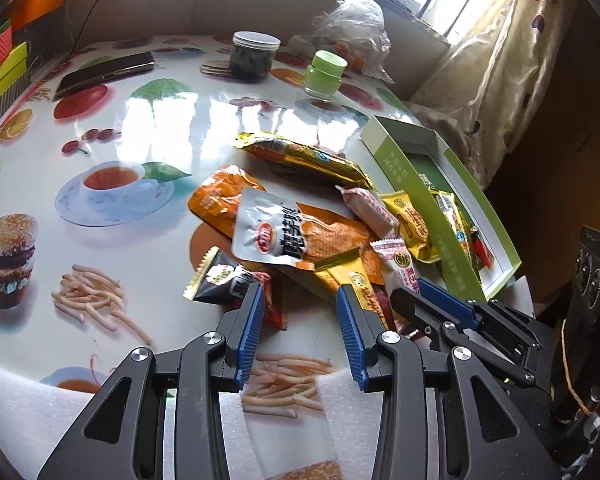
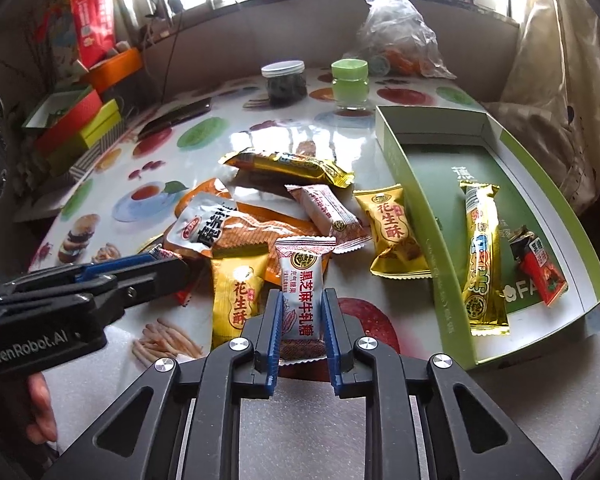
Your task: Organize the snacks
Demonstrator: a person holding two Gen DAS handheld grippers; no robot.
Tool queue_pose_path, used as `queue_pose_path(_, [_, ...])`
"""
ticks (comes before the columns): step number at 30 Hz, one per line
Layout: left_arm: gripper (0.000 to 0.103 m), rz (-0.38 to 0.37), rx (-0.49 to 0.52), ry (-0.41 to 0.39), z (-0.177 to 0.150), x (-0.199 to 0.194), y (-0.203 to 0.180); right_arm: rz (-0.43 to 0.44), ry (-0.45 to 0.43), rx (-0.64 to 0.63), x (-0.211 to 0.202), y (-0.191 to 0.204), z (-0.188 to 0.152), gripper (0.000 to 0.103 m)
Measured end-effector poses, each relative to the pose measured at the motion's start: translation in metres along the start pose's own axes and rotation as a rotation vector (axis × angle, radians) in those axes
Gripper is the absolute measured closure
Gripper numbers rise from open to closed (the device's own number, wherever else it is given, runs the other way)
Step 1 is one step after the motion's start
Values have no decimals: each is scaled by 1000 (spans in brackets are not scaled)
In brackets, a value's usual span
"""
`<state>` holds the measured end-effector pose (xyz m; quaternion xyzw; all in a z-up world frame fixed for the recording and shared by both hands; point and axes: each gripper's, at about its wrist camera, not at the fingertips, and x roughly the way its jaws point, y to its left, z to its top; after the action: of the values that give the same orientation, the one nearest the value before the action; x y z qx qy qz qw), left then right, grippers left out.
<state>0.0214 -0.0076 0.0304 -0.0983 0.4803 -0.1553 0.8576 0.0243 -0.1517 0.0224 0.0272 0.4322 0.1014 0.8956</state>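
A pile of snack packets lies on the fruit-print table: a grey and orange pouch (image 1: 276, 232) (image 2: 204, 228), a long gold bar (image 1: 308, 156) (image 2: 288, 164), gold peanut-candy packets (image 2: 394, 232) (image 2: 236, 300) and a pink packet (image 2: 328, 212). My right gripper (image 2: 302, 304) is shut on a white and red nougat packet (image 2: 302, 292), held just above the pile. My left gripper (image 1: 300, 300) is open and empty, low over the pile's near edge. A green box (image 2: 428, 208) (image 1: 400, 168) at the right holds a gold bar (image 2: 482, 256) and a small red packet (image 2: 540, 272).
A dark-filled jar with a white lid (image 2: 284, 80), a green-lidded jar (image 2: 350, 84), a clear plastic bag (image 2: 396, 36) and a phone (image 1: 104, 74) stand at the table's far side. Coloured boxes (image 2: 80, 120) are stacked at the left. A curtain (image 1: 500, 60) hangs to the right.
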Motion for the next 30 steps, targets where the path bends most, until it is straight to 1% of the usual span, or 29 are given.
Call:
queue_pose_path(9, [64,-22,30,31,-3,9,-17,0,-28,19,-13,-7,-2,85])
queue_pose_path(16, [64,-9,59,64,-5,22,-29,-7,-37,33,-20,-15,-6,85])
queue_pose_path(30, [64,4,85,63,-3,28,-40,-13,-47,69,-24,-29,-10,85])
